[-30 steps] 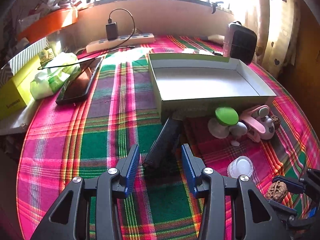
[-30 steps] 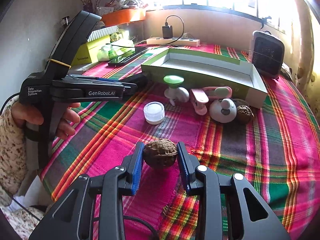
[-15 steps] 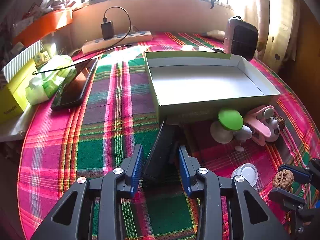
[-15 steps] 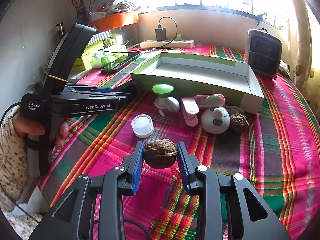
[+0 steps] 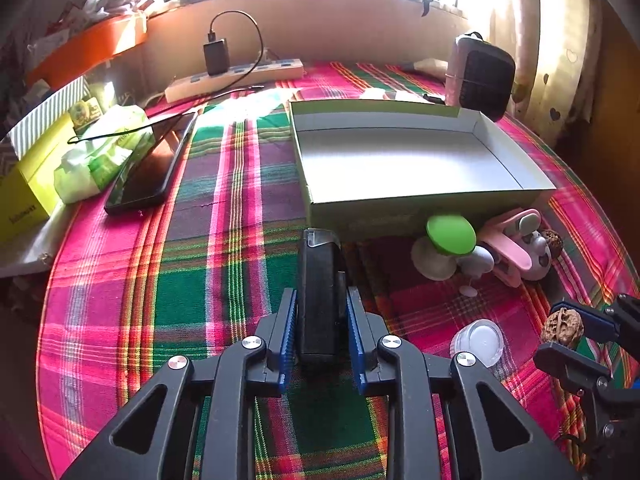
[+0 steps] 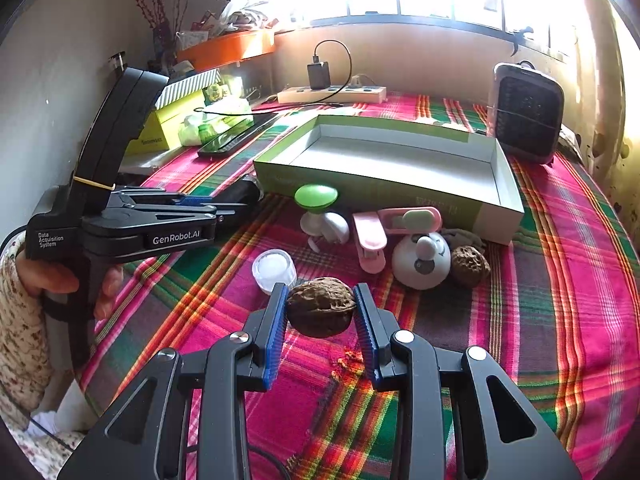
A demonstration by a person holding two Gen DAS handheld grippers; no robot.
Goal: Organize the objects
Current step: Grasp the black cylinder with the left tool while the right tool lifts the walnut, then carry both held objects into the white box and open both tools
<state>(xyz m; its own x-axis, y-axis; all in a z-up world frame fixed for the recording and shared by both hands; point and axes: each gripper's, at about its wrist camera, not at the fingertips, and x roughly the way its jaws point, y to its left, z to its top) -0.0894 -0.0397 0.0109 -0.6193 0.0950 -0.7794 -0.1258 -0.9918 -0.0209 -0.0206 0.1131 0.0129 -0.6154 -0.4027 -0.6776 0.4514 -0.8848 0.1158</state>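
the box (image 5: pixel 404 160) holds nothing yet, so the sorting has barely begun. the left gripper (image 5: pixel 321 332) has its fingers around a black case (image 5: pixel 319 288) lying just in front of the box; whether they press it i cannot tell. the right gripper (image 6: pixel 321 322) clamps a walnut (image 6: pixel 321 306) above the tabletop (image 6: pixel 560 280). a second walnut (image 6: pixel 470 266), green knob (image 6: pixel 316 197), pink clip (image 6: pixel 374 236) and clear cap (image 6: pixel 273 268) wait before the box.

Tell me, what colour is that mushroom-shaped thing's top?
Bright green cap, white stem; clearest in the right wrist view.
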